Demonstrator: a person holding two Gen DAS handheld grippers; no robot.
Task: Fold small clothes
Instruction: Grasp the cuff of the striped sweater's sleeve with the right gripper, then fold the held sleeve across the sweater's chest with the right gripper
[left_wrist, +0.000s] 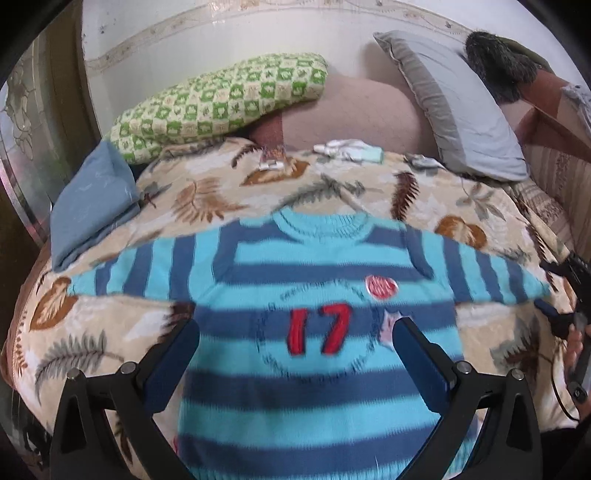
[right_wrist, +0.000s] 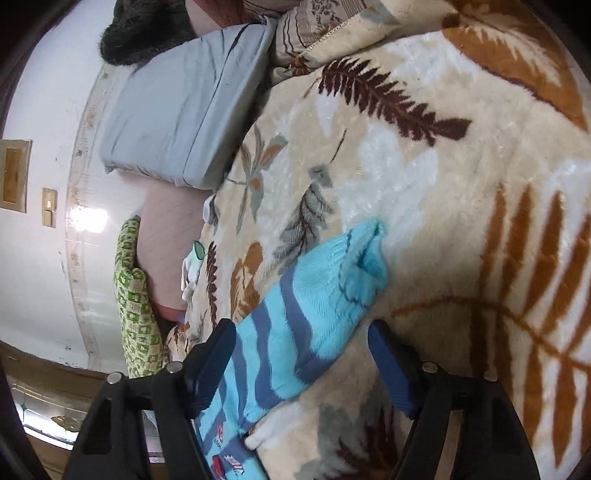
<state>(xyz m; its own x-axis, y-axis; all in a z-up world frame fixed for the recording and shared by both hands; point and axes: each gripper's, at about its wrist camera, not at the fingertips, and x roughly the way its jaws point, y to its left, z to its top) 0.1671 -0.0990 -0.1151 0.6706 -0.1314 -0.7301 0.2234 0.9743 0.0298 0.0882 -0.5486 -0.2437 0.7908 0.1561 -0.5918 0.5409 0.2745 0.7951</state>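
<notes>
- Bed (left_wrist: 369, 192), leaf-print blanket: striped sweater (left_wrist: 314, 376) lies flat, front up, collar away, sleeves spread sideways.
- Sleeve (right_wrist: 295, 314): long axis runs between the right claw (right_wrist: 301, 363) pads; right hand nearer. Jaws wide, not gripping.
- Left claw (left_wrist: 295, 354): open, empty, over the chest.

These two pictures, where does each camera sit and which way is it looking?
Left wrist view: on the left gripper, looking down over the striped sweater spread flat on the blanket; its open fingers show, plus the right gripper at the edge.
Right wrist view: on the right gripper, rolled sideways, facing the sweater's sleeve, which lies between its open fingers, untouched.
Shared: sweater, blanket, grey pillow, green pillow.
</notes>
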